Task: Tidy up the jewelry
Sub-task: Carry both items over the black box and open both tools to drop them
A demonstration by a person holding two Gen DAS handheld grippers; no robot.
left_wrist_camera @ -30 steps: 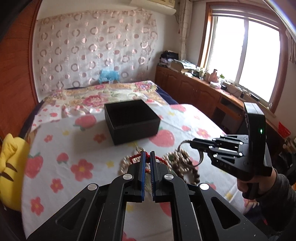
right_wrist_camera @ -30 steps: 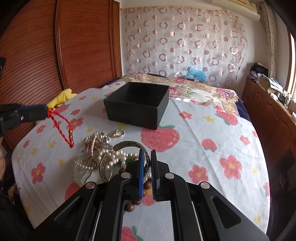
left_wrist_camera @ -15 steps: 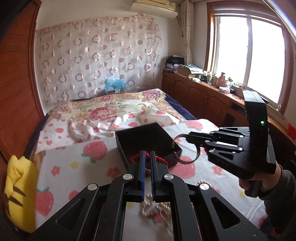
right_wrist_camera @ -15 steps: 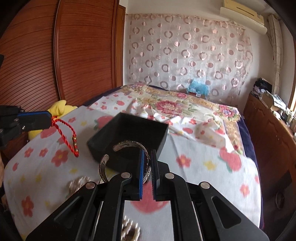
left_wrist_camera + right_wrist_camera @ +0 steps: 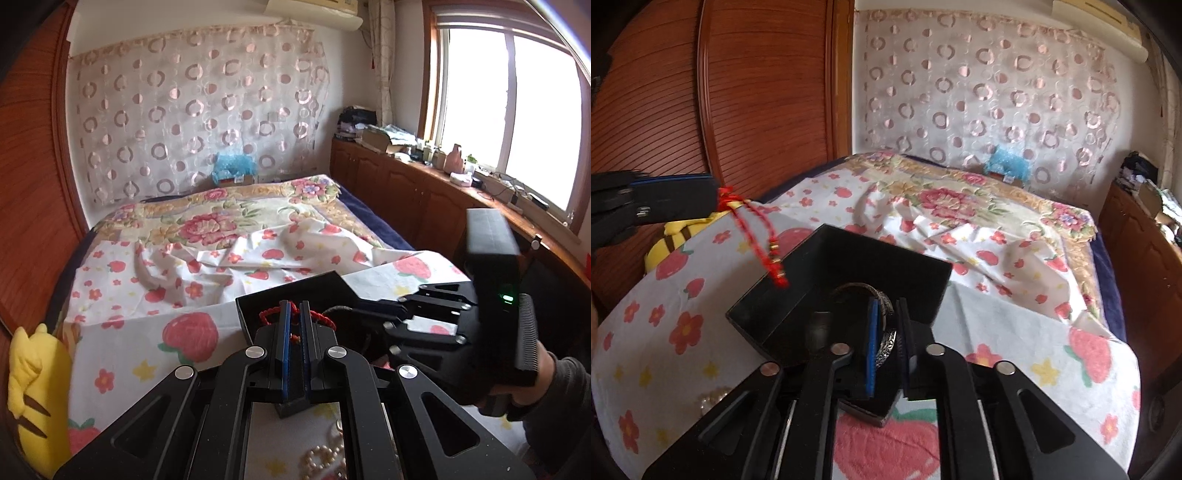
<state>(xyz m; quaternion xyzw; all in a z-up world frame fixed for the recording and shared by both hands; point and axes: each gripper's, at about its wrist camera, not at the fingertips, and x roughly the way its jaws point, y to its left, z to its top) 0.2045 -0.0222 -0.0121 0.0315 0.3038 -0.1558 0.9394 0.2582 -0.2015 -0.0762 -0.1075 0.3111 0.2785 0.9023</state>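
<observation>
Depositing: two pieces are held over the black box (image 5: 849, 280) on the bed (image 5: 1015, 332).
Left gripper (image 5: 292, 314): jaws clamped on the red cord bracelet (image 5: 757, 236), hanging above the box.
Right gripper (image 5: 886, 328): jaws just opening; the engraved metal bangle (image 5: 886, 332) lies between them, apparently loosened.
Next: both pieces to be released inside.
Remaining: pearls (image 5: 325, 458) on the bed.
</observation>
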